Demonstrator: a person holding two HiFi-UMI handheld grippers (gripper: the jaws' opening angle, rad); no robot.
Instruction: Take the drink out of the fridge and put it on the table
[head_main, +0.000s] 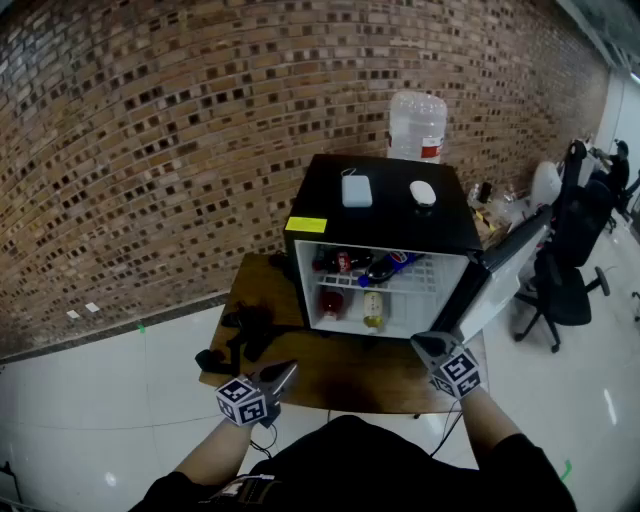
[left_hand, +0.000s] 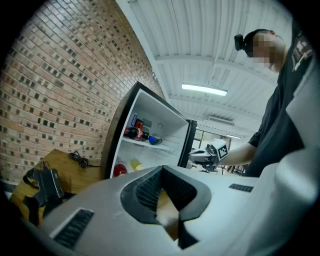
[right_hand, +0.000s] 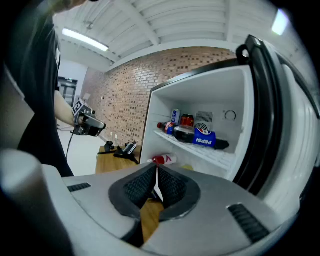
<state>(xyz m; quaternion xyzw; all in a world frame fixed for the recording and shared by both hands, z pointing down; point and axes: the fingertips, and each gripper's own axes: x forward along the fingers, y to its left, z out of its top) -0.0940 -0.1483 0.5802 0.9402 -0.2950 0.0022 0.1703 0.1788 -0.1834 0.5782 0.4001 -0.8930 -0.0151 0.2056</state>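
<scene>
A black mini fridge stands on a wooden table with its door swung open to the right. On its upper shelf lie a Pepsi bottle and a cola bottle. A red bottle and a yellow bottle stand on the lower level. My left gripper hovers over the table's front left, shut and empty. In front of the open door, my right gripper is also shut on nothing.
A white box and a white mouse lie on the fridge top. A water jug stands behind it. Black devices and cables sit on the table's left part. Office chairs stand to the right.
</scene>
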